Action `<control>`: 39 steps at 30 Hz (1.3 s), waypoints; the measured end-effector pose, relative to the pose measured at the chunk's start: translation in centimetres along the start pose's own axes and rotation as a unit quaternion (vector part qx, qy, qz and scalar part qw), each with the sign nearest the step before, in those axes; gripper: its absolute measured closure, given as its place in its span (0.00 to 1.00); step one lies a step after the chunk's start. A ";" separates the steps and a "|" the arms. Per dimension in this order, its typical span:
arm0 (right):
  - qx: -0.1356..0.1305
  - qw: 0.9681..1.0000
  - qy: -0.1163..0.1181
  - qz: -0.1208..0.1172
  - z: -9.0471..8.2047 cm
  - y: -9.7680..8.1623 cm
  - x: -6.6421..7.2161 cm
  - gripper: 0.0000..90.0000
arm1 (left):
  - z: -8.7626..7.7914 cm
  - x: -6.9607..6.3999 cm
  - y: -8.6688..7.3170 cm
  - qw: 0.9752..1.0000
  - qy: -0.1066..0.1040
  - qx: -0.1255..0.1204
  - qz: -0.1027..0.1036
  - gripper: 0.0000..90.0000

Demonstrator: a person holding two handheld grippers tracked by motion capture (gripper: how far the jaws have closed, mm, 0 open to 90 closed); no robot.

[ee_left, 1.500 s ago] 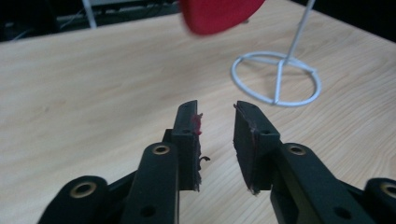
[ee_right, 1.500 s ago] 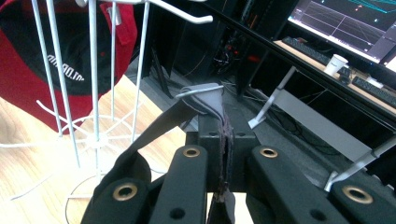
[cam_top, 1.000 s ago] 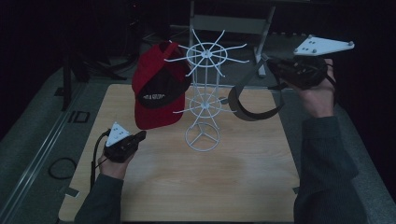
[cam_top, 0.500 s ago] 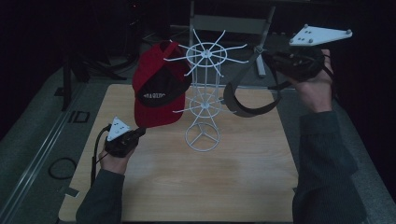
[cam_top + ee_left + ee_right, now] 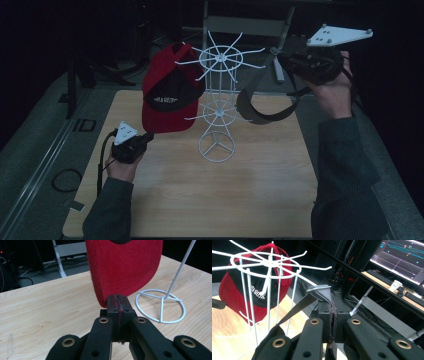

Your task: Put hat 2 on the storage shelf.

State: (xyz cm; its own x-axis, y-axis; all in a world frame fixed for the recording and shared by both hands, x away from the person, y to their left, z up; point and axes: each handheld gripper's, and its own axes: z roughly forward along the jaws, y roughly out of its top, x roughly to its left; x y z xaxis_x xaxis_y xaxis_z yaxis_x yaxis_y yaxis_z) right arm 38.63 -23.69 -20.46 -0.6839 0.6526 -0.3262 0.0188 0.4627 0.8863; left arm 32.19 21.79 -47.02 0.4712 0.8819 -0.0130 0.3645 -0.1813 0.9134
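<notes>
Fingers of the left gripper (image 5: 117, 298) pressed together on the lower edge of the red cap's brim (image 5: 125, 267); red fabric pinched right at the tips in the left gripper view. Right gripper (image 5: 331, 305) likewise clamped, its tips closed on a grey fabric strap (image 5: 322, 293) with a metal loop at the top of the fold. From the high view: left gripper (image 5: 145, 137) low, just above the wooden table (image 5: 250, 200), left of the white wire rack (image 5: 217, 100). Red cap (image 5: 167, 100) hangs on the rack's left side from an upper arm, brim pointing down toward the left gripper. Right gripper (image 5: 282, 60) held high at the right of the rack, about level with the top ring. Below it hangs a dark visor-like piece (image 5: 262, 107), its curved band drooping between the right hand (image 5: 332, 92) and the rack's middle tier, near the wires; whether it touches them cannot be told. Rack's round base (image 5: 161, 306) rests on the table, near the cap brim in the left gripper view. Desk with monitor (image 5: 404, 255) and keyboard in background behind the right gripper.
</notes>
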 end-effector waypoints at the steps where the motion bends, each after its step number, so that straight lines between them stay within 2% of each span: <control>1: 0.000 1.000 0.000 0.001 0.0 0.0 0.0 0.98 | 0.1 0.1 0.0 1.000 0.001 0.000 0.000 1.00; 22: -0.020 0.999 0.013 0.024 0.7 0.0 -0.7 0.98 | 1.0 1.5 0.6 1.000 0.019 0.003 -0.011 1.00; 31: -0.018 0.999 0.028 0.032 2.2 0.2 -1.0 0.97 | 1.2 2.0 1.3 1.000 0.024 -0.002 -0.014 1.00; 39: -0.016 0.998 0.040 0.050 3.4 0.2 -1.9 0.97 | 1.5 2.2 1.5 1.000 0.025 0.001 -0.014 1.00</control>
State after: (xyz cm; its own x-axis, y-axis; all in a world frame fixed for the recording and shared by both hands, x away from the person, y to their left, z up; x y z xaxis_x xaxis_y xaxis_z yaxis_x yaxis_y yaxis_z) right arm 42.38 -22.84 -20.80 -0.7356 0.6440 -0.2100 0.0672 0.3779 0.9234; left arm 34.97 22.75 -46.29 0.4204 0.9071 -0.0186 0.3785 -0.1567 0.9122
